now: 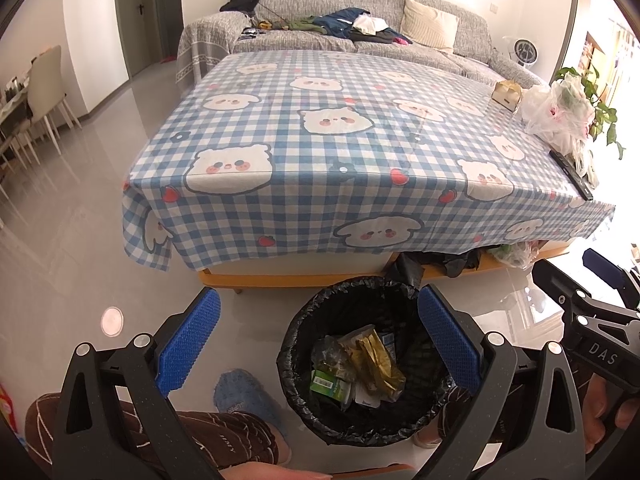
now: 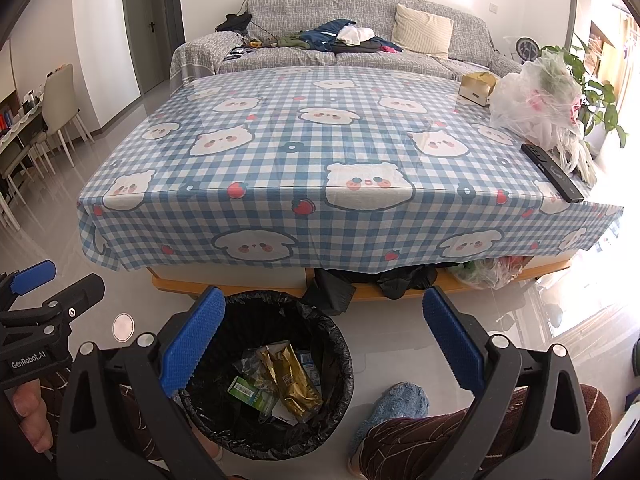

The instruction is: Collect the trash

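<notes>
- Claws, nearest the lens: left claw (image 1: 320, 344) and right claw (image 2: 324, 344) both stand wide apart with nothing between the blue pads; each is held low and level, fingers aimed forward toward the worktop, the person's knees in brown patterned trousers below them.
- Cross views: the right claw (image 1: 592, 300) shows at the right edge of the left wrist view, the left claw (image 2: 44, 296) at the left edge of the right wrist view, so the two are held side by side and apart; a hand (image 2: 30, 420) grips the left tool's handle.
- Trash bin (image 1: 360, 360), on the floor between the person's feet and just before the worktop: lined with a black bag and already holding wrappers, among them a gold foil packet (image 2: 290, 380) and a green carton (image 2: 248, 394).
- Step in hand, as a judgement: between deposits, both claws free and looking for the next piece.
- Worktop (image 2: 280, 152), beyond the bin: checked cloth, mostly bare; along its right edge lie a black remote (image 2: 554, 172), a crumpled plastic bag (image 2: 536, 108) and a small cardboard box (image 2: 478, 86).
- Next move, as a judgement: a forward, rightward reach by the right claw to the plastic bag, closing on loose film rather than the remote just beside it.
- Sofa (image 2: 340, 20), farthest: strewn with clothes.
</notes>
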A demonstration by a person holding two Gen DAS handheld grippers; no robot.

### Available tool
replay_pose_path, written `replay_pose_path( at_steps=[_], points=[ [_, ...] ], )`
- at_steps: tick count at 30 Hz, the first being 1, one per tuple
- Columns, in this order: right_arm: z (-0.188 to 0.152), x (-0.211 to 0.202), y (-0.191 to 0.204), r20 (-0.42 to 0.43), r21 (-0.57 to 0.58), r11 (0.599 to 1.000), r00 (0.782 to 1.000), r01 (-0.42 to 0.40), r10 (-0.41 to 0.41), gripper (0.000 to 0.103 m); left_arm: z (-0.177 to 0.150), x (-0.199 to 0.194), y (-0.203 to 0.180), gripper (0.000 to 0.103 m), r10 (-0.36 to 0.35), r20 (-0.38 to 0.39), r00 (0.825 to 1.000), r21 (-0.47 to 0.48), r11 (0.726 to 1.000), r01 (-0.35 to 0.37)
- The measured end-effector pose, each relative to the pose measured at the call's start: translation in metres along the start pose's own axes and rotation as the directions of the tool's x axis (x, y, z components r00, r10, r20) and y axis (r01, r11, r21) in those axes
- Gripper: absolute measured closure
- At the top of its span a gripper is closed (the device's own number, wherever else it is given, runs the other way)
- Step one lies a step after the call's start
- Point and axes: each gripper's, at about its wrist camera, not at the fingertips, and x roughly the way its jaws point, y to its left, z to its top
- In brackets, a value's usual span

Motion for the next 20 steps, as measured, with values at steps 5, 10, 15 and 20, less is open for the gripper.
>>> replay_pose_path(
  at_steps=[5, 10, 15, 20],
  points=[
    [0.0, 0.0001, -0.0001, -0.001, -0.001, 1.0, 1.0, 0.0, 0.0, 0.008, 0.0006, 0.0005, 0.0001, 0.006, -0.002, -0.001, 1.0, 0.004, 1.0, 0.002],
    [0.0001, 0.0, -0.0001, 0.0, 0.0, 1.0, 1.0, 0.0, 0.0, 0.008, 0.001, 0.0007, 0.0001, 0.006, -0.001, 0.0, 1.0, 0.002, 1.0, 0.001],
    [0.0001, -0.0002, -0.0003, 0.001, 0.0, 1.0, 1.0, 0.0, 0.0, 0.008, 0.0003, 0.0002, 0.0013, 0.006, -0.001, 0.0, 1.0, -0.003, 1.0, 0.001],
    [0.0001, -0.0001, -0.0006, 0.0, -0.001, 1.0, 1.0, 0.0, 0.0, 0.008, -0.0004, -0.0016, 0.0025, 0.006, 0.01, 0.008, 1.0, -0.005, 1.0, -0.01]
  ],
)
